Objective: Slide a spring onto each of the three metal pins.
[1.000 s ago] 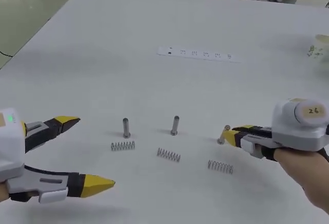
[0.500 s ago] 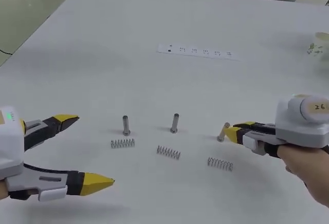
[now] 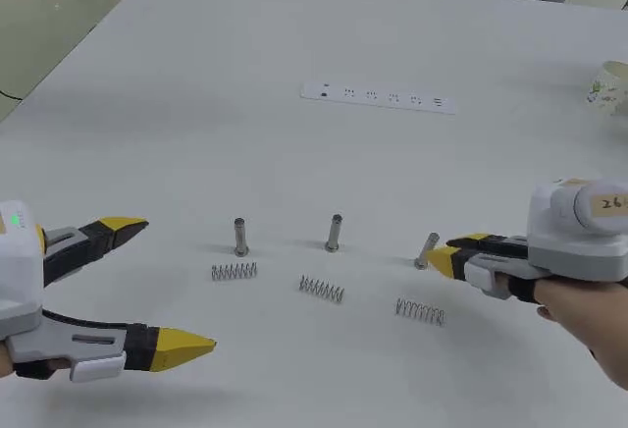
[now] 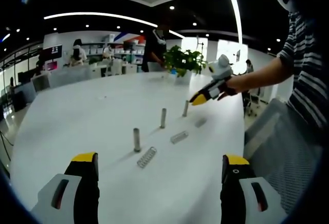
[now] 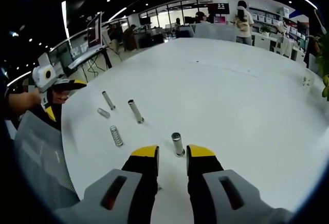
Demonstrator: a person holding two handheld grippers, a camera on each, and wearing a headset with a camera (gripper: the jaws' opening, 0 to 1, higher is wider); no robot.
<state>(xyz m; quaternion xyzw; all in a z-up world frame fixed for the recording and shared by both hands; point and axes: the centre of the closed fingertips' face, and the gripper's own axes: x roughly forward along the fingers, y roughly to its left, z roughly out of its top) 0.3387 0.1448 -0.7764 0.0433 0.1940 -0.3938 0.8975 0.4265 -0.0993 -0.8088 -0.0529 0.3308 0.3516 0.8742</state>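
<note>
Three metal pins stand in a row on the white table: left pin (image 3: 239, 237), middle pin (image 3: 335, 233), right pin (image 3: 427, 249). In front of each lies a spring: left spring (image 3: 234, 271), middle spring (image 3: 322, 290), right spring (image 3: 420, 312). My left gripper (image 3: 157, 286) hovers wide open at the near left, well short of the left pin (image 4: 136, 139). My right gripper (image 3: 444, 257) points at the right pin (image 5: 177, 144). Its jaws stand a narrow gap apart, with the pin just ahead of the tips and nothing between them.
A white power strip (image 3: 378, 99) lies farther back on the table. A paper cup (image 3: 610, 84) stands at the far right edge. The table's left edge (image 3: 78, 45) runs diagonally, with floor beyond it. People and desks show in the background of the gripper views.
My right gripper has eased slightly to the right, so its tip sits a little off the right pin. The left gripper, pins and springs have stayed put.
</note>
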